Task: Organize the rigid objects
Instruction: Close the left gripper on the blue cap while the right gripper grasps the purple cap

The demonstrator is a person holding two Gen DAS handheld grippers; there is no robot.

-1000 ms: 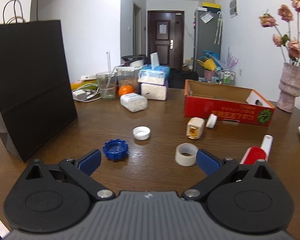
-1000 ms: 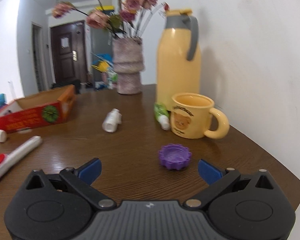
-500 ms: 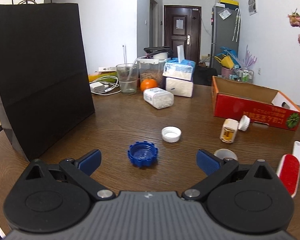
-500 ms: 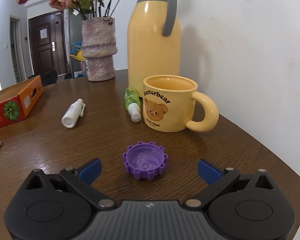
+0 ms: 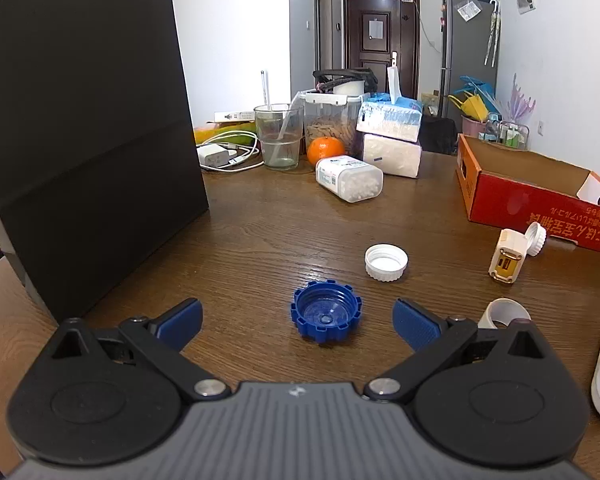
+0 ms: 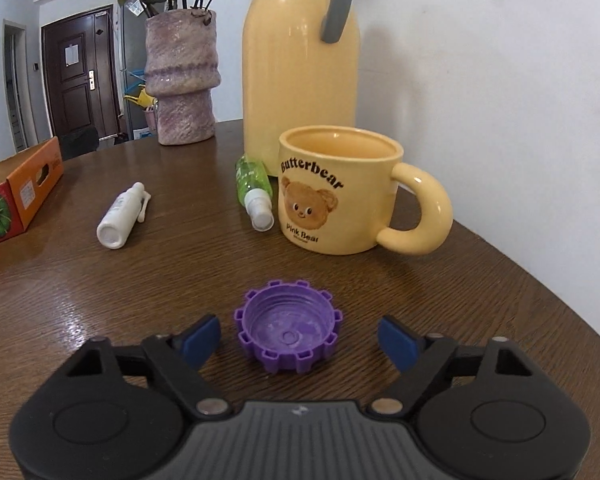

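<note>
Blue cap (image 5: 326, 311) between spread left fingers (image 5: 180, 322), purple cap (image 6: 288, 330) between closing right fingers (image 6: 202, 338)

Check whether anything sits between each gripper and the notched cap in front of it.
Nothing visible does. The blue cap lies on bare table between the left gripper's open jaws. The purple cap lies between the right gripper's jaws, which have just been closing without touching it; the mug stands well beyond.

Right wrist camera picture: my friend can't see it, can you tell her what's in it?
A purple cap lies open side up on the brown table, between the right gripper's closing, not yet touching blue fingers. Behind stand a yellow bear mug and jug.
</note>
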